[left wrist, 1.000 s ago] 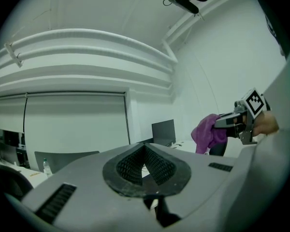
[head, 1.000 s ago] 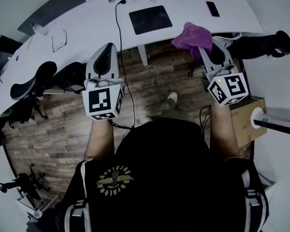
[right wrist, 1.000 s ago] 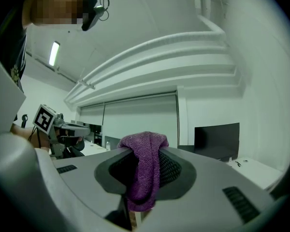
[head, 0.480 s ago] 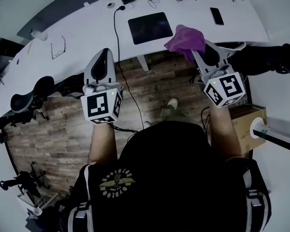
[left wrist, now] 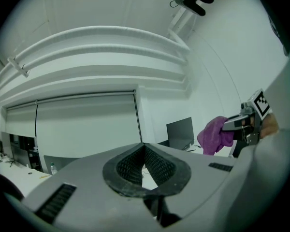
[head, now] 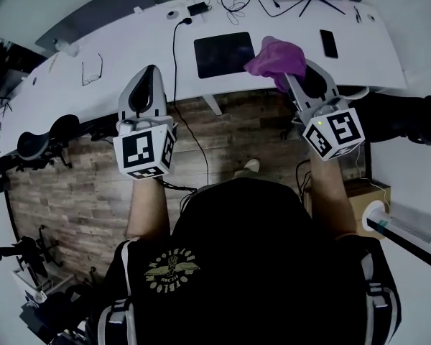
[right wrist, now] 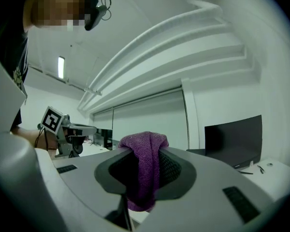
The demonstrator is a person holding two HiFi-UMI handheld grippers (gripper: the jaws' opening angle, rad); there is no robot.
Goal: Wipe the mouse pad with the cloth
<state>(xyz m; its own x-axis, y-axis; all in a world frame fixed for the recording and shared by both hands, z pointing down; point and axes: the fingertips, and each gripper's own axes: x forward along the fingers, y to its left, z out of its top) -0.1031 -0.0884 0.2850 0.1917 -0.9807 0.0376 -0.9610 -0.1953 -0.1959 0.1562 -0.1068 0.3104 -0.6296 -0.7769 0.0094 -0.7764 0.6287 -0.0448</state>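
- R gripper: jaws pinched on a purple knitted cloth; the fabric bulges out over the jaw tips and hangs below them.
- L gripper: jaws pressed together at the tips, nothing btwn them; held over the wooden plank floor, just short of the desk's near edge.
- Head view: the cloth sits bunched at the R gripper's front end, over the near edge of the long white desk.
- Black rectangular mouse pad lies flat on the desk, just L of the cloth; the cloth covers the pad's R edge in this view, can't tell if they touch.
- Room: bare desktop to the L of the pad; the L gripper is well apart from it.
- Black cable runs across the desk just L of the pad and drops over the near edge.
- Dark phone lies R of the cloth, apart from it.
- Eyeglasses lie far L on the desk.
- Black office chair stands R of the R gripper, by the desk end.
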